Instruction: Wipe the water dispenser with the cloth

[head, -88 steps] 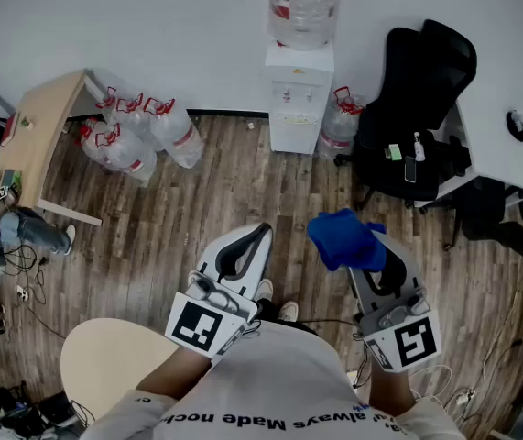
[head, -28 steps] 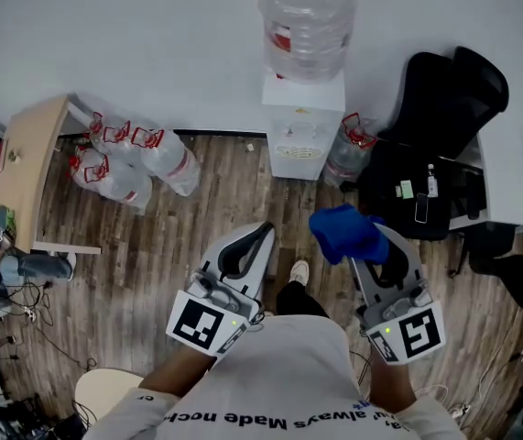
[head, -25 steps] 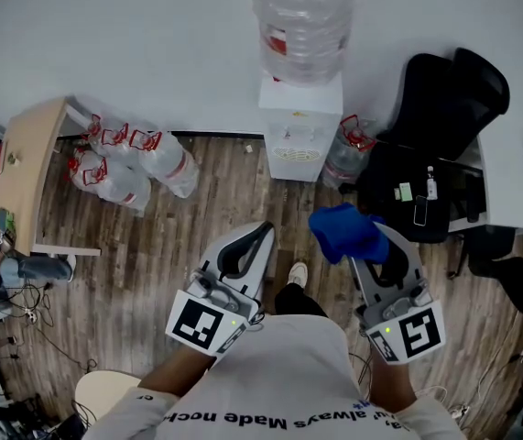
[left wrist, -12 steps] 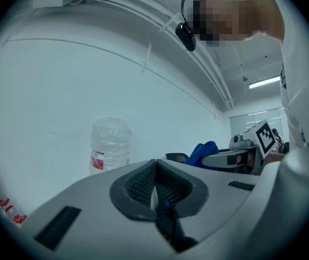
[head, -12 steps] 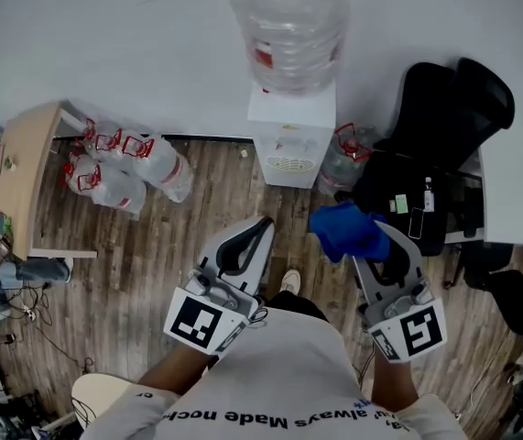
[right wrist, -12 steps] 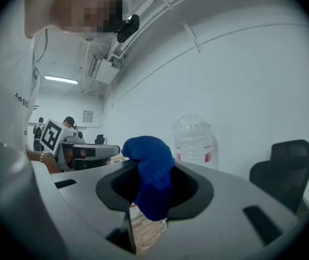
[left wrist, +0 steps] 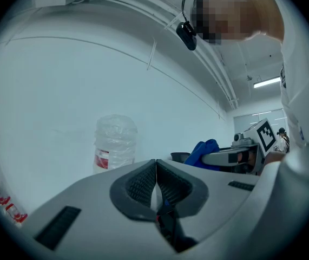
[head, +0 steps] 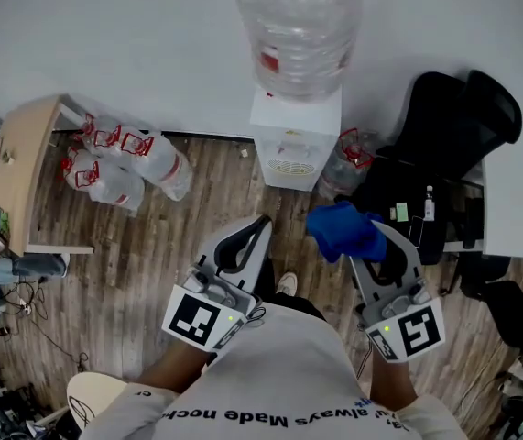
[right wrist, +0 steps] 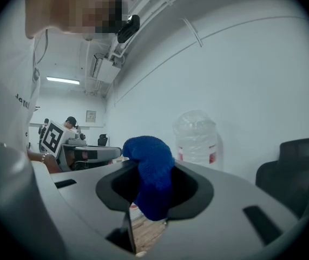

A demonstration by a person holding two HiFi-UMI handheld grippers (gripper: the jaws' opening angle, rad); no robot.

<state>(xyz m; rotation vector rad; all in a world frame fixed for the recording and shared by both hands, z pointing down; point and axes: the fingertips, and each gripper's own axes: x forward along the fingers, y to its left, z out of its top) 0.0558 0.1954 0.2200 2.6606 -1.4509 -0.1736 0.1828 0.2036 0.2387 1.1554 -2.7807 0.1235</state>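
Note:
The white water dispenser (head: 293, 145) stands against the wall ahead, with a large clear bottle (head: 298, 26) on top. The bottle also shows in the left gripper view (left wrist: 115, 142) and the right gripper view (right wrist: 196, 137). My right gripper (head: 364, 246) is shut on a blue cloth (head: 343, 231), which bulges out between its jaws (right wrist: 150, 172). My left gripper (head: 247, 238) is shut with nothing in it, its ribbed pads pressed together (left wrist: 155, 184). Both grippers hang short of the dispenser, above the wood floor.
Several empty water bottles (head: 124, 159) lie on the floor to the left, beside a wooden table (head: 14, 172). Another bottle (head: 348, 159) leans right of the dispenser. A black office chair (head: 444, 145) and a white desk (head: 522, 200) stand to the right.
The view has drawn closer to the dispenser, so it and its bottle look larger and nearer. Both grippers keep the same pose, the cloth still held in the right one.

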